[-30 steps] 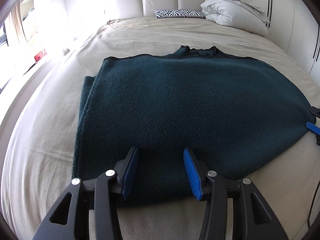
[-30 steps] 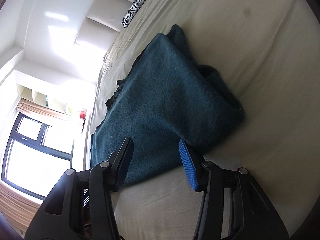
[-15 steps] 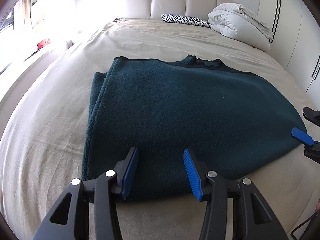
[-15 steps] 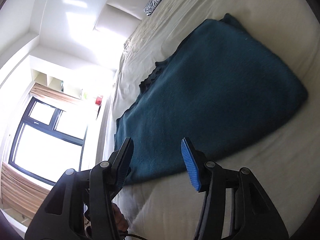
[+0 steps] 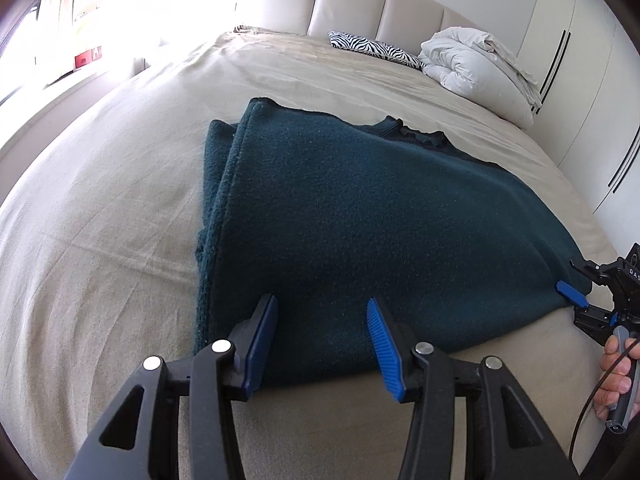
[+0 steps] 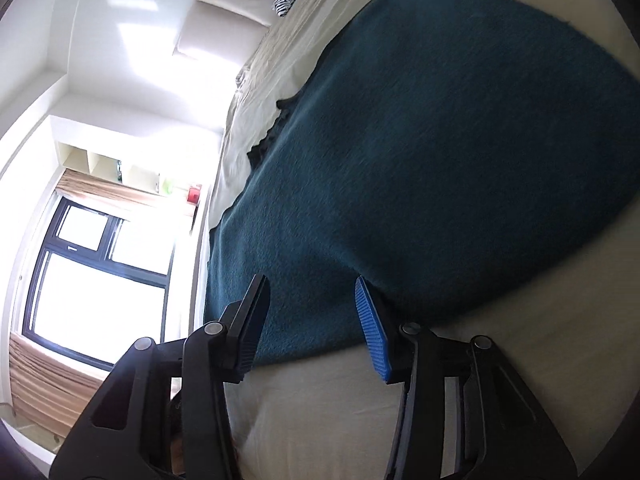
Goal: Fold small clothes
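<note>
A dark teal sweater point(image 5: 380, 216) lies folded flat on the beige bed point(image 5: 100, 240), its collar toward the headboard. My left gripper point(image 5: 320, 304) hovers open over the sweater's near edge, left of centre, and its pads do not press the fabric. At the sweater's near right corner is my right gripper point(image 5: 578, 286), held by a hand point(image 5: 614, 376). In the right wrist view the right gripper point(image 6: 309, 284) has its jaws closing over the sweater point(image 6: 440, 140), with the near hem between the fingers but no pad pressing on it.
A zebra-print pillow point(image 5: 376, 46) and a bunched white duvet point(image 5: 476, 64) lie by the padded headboard point(image 5: 360, 4). White wardrobe doors point(image 5: 580, 80) stand at the right. A bright window point(image 6: 92, 264) is on the left, beyond the bed's edge.
The sweater's bulging right fold has settled flat. My right gripper has moved in to the sweater's near right corner and its jaws have narrowed a little. My left gripper has shifted and rolled, still open.
</note>
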